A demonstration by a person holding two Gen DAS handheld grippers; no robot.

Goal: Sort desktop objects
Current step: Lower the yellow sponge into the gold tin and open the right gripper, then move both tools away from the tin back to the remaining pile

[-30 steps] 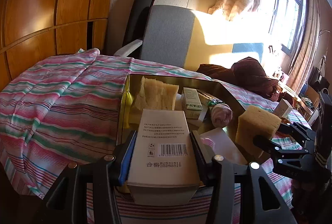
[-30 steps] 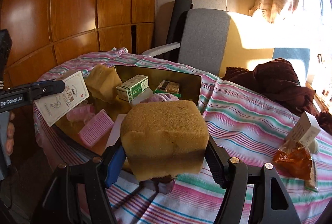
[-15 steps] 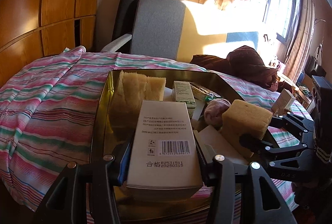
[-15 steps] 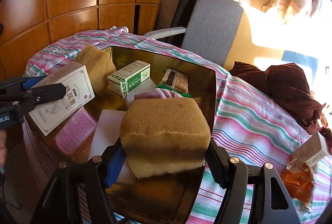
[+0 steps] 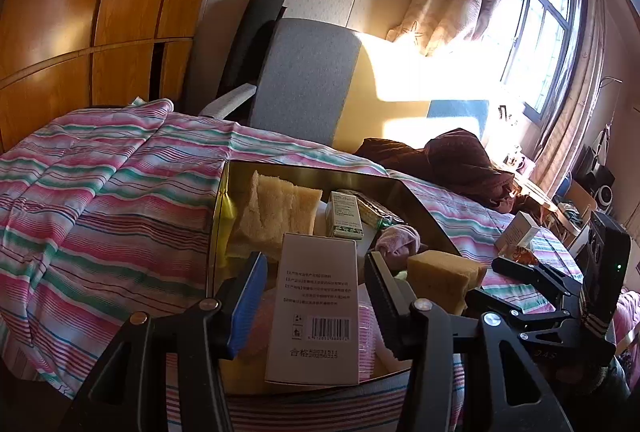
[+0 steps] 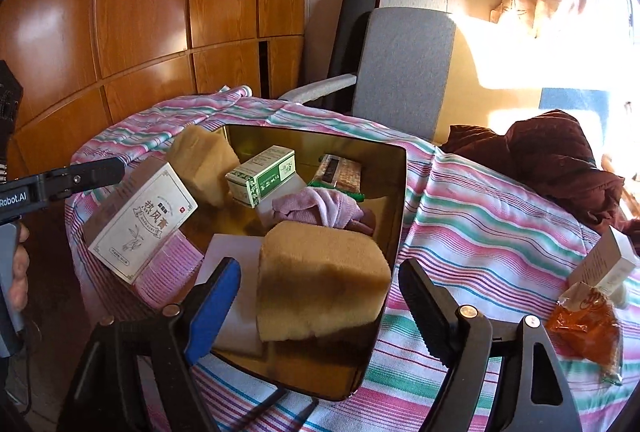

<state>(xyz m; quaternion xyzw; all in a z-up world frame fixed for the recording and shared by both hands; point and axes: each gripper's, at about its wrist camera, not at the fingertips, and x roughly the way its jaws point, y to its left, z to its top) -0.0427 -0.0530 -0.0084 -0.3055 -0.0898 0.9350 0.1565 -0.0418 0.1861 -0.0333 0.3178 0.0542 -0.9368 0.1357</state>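
Observation:
A gold metal tray (image 6: 398,187) sits on the striped cloth. A tan sponge (image 6: 320,272) rests in its near right corner between the fingers of my right gripper (image 6: 318,264). Those jaws are opening, with a gap on each side of the sponge. The left wrist view shows the same sponge (image 5: 440,280) beside my right gripper (image 5: 484,278). A white barcode box (image 5: 316,304) lies tilted in the tray (image 5: 304,165) between the fingers of my left gripper (image 5: 315,256). Neither pad touches it. From the right wrist, the box (image 6: 140,220) leans on a pink ribbed pad (image 6: 168,268).
Also in the tray: a second sponge (image 6: 200,159), a green-white box (image 6: 262,175), a pink cloth (image 6: 320,207) and a snack packet (image 6: 340,171). A small white box (image 6: 604,264) and an orange packet (image 6: 588,324) lie on the cloth to the right. Behind stand a grey chair (image 6: 404,63) and dark clothing (image 6: 552,159).
My right jaws have spread off the sponge, which now sits in the tray. The white box no longer fills my left jaws and has settled lower in the tray, with gaps on both sides.

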